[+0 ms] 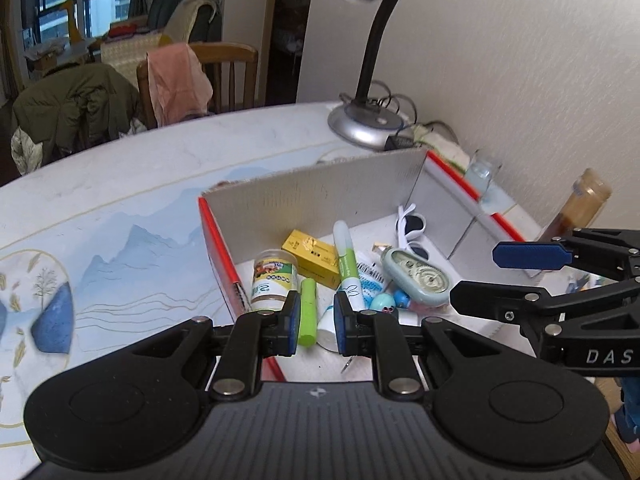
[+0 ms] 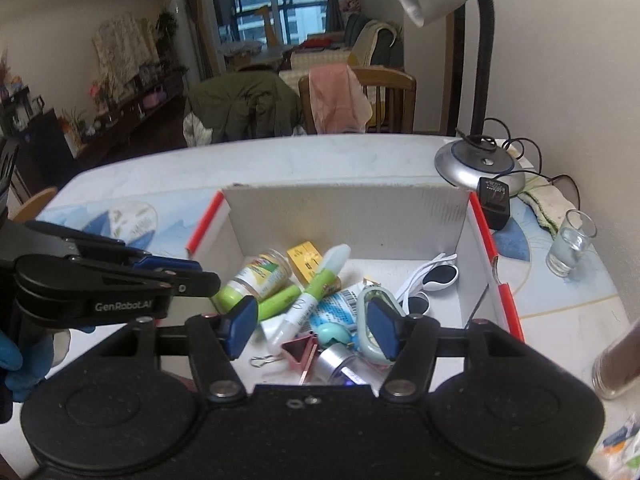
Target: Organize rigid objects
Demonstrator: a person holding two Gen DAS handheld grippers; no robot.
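Note:
A cardboard box [image 1: 308,192] [image 2: 344,208] with red edges stands on the table and holds many small items: a round jar [image 1: 272,278] [image 2: 260,274], a yellow packet [image 1: 312,258] [image 2: 306,260], a green-and-white pen [image 1: 347,264] [image 2: 316,292], a lime tube [image 1: 308,312], white sunglasses [image 1: 412,228] [image 2: 432,276] and a mint oval case [image 1: 420,276] [image 2: 370,304]. My left gripper [image 1: 316,324] hovers over the box's near left part, jaws a little apart and empty, around the lime tube. My right gripper [image 2: 312,326] is open and empty above the box's near side.
A desk lamp [image 1: 364,124] [image 2: 476,160] stands behind the box. A glass [image 2: 570,244] [image 1: 482,172], a black adapter [image 2: 494,200], a cloth [image 2: 548,204] and a brown jar [image 1: 580,208] [image 2: 616,364] sit right of the box. Chairs [image 2: 360,100] with clothes stand beyond the table.

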